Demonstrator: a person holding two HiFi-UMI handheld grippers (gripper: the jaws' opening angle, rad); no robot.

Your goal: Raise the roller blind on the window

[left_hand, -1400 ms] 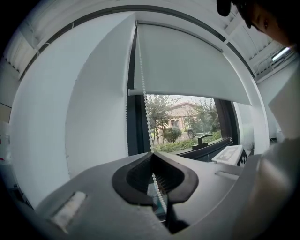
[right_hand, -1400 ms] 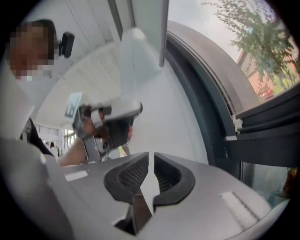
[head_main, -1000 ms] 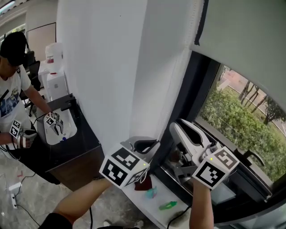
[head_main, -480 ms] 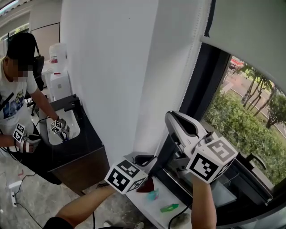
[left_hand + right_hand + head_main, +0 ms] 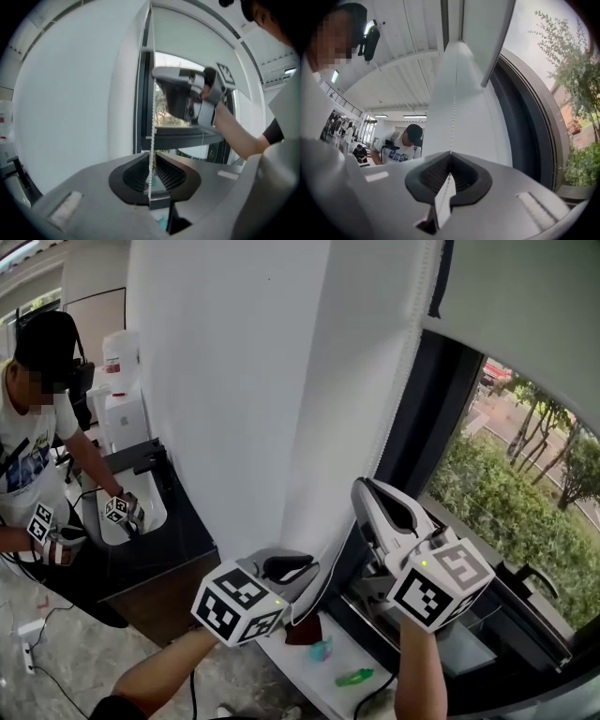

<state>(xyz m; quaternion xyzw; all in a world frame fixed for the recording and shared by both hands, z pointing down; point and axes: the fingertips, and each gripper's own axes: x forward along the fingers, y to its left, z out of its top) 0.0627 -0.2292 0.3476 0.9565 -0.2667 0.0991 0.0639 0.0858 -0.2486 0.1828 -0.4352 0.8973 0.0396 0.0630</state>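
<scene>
Chain point(image 5: 152, 136) top cut off; loop bottom seemingly hidden.

Grey left gripper point(image 5: 307, 566) and right gripper point(image 5: 362, 493) bear black-white marker cubes point(image 5: 234, 602) point(image 5: 441, 583)

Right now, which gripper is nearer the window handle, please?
Right gripper: just closing on the bead chain, left of the handle; left gripper, opening around that chain, farther left.

White wall point(image 5: 225, 381) crowds my left hand-held gripper point(image 5: 284, 570); the dark window frame point(image 5: 422, 437) blocks ahead. Open room lies left, above the black bench point(image 5: 187, 521).
</scene>
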